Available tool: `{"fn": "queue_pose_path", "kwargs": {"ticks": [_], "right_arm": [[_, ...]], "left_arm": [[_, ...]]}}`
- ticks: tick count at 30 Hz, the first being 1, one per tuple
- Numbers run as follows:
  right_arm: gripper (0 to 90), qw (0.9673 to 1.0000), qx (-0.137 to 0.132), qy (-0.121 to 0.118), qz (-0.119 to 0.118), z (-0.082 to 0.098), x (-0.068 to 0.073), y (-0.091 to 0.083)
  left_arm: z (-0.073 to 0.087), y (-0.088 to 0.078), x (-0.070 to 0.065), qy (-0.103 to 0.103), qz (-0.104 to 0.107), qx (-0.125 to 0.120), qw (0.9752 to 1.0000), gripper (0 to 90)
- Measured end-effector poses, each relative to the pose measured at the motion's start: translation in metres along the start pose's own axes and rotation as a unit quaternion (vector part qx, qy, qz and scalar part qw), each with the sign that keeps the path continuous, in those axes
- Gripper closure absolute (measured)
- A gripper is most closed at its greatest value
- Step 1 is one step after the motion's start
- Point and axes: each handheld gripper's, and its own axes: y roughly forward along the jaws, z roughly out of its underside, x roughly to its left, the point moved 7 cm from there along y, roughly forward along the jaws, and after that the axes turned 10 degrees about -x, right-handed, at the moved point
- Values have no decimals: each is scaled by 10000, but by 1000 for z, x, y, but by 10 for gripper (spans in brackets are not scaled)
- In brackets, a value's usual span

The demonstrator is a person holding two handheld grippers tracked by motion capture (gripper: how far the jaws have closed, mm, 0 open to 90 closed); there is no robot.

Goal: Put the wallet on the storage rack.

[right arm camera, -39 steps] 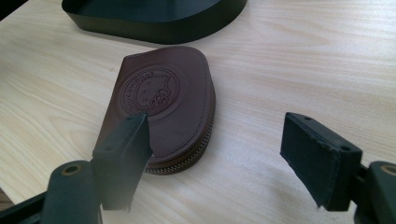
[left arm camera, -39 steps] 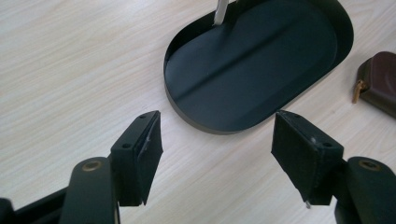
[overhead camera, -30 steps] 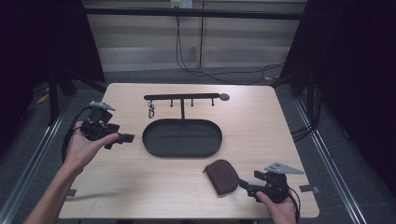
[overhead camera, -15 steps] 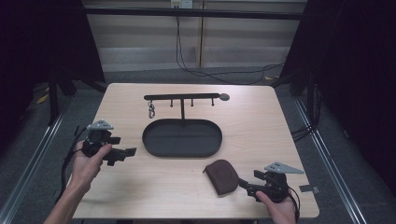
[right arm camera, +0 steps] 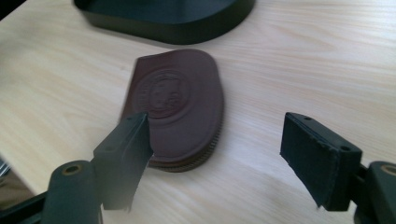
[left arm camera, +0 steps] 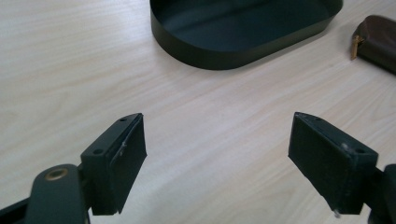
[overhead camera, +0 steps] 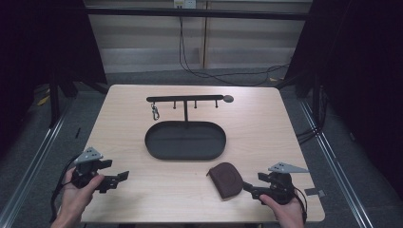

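The pouch (overhead camera: pixel 226 179) is a small, flat piece of dark brown leather, straight along one edge and rounded along the other, with a round emblem stamped into its top face (right arm camera: pixel 173 100) and a zip running round the curved rim; a small brass pull shows at one end in the left gripper view (left arm camera: pixel 379 41). It lies flat on the table (overhead camera: pixel 256 123) near the front edge, just in front of the right end of the tray (overhead camera: pixel 185 141) and apart from it. In the high view its long axis runs from near the tray back toward the person, slightly slanted, with the straight edge on the left and the curve facing the right gripper (overhead camera: pixel 248 187). That gripper sits just beside the pouch with its jaws wide, nothing between the pads; in its own view (right arm camera: pixel 217 163) the left jaw overlaps the pouch's near corner. The left gripper (overhead camera: pixel 121 178) is well apart at the front left, jaws also wide and empty over bare wood (left arm camera: pixel 217 161).
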Motion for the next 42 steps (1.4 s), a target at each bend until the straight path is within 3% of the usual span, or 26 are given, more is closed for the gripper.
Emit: {"fn": "queue_pose_path", "kwargs": {"ticks": [1,3,5,7,11,14,22,32,42], "right_arm": [[234,9999,67,-84,-120,-1,2,1],[221,9996,180,-197,-131,-2,5,2],[211,9994,212,-185,-206,-5,7,4],[198,9990,348,-188,-212,-5,8,7],[195,9968,635,-328,-364,-6,15,14],[198,9955,762,-480,-291,-7,17,21],[168,9917,1198,-362,-300,-13,13,34],[165,9814,1814,-540,-326,-26,17,49],[170,9662,2458,-717,-288,-34,23,66]], "left_arm": [[5,0,-3,-115,105,-22,9999,189],[13,-1,-6,-218,126,-24,9997,188],[22,-4,-10,-162,172,4,9997,188],[27,-7,-14,-252,258,-72,9993,188],[35,-7,-16,17,488,-45,9988,184],[38,-2,-16,-26,473,22,9989,184],[39,2,-23,99,537,95,9985,186],[39,3,-23,95,611,112,9980,193],[39,3,-24,94,609,127,9980,195]]}}
